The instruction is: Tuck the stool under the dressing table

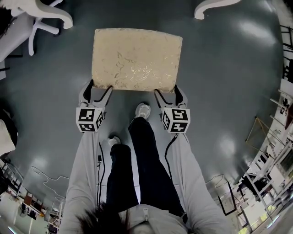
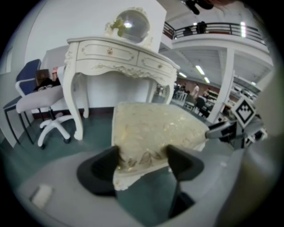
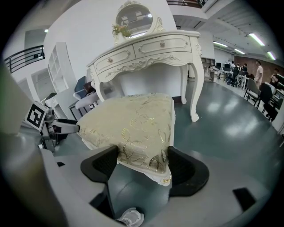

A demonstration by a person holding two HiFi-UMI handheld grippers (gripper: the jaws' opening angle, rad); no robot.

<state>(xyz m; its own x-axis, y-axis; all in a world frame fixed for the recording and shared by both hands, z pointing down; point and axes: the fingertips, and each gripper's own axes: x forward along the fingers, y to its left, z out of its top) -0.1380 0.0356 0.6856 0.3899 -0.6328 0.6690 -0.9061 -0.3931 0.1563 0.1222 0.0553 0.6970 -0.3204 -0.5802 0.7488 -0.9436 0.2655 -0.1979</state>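
Note:
The stool (image 1: 136,58) has a cream cushion with a gold floral pattern and a white frame. My left gripper (image 1: 99,89) is shut on its near left corner, my right gripper (image 1: 167,93) on its near right corner. In the left gripper view the stool (image 2: 155,133) sits between the black jaws of the left gripper (image 2: 142,163). The right gripper (image 3: 143,165) pinches the stool (image 3: 133,124) corner the same way. The white dressing table (image 3: 151,55) with drawers and a round mirror stands beyond the stool; the dressing table (image 2: 117,57) also shows in the left gripper view.
A white swivel chair (image 1: 36,18) stands at the far left, and a curved white table leg (image 1: 213,8) at the top of the head view. The person's legs and shoes (image 1: 143,109) are just behind the stool. Racks and clutter line the right edge (image 1: 274,137).

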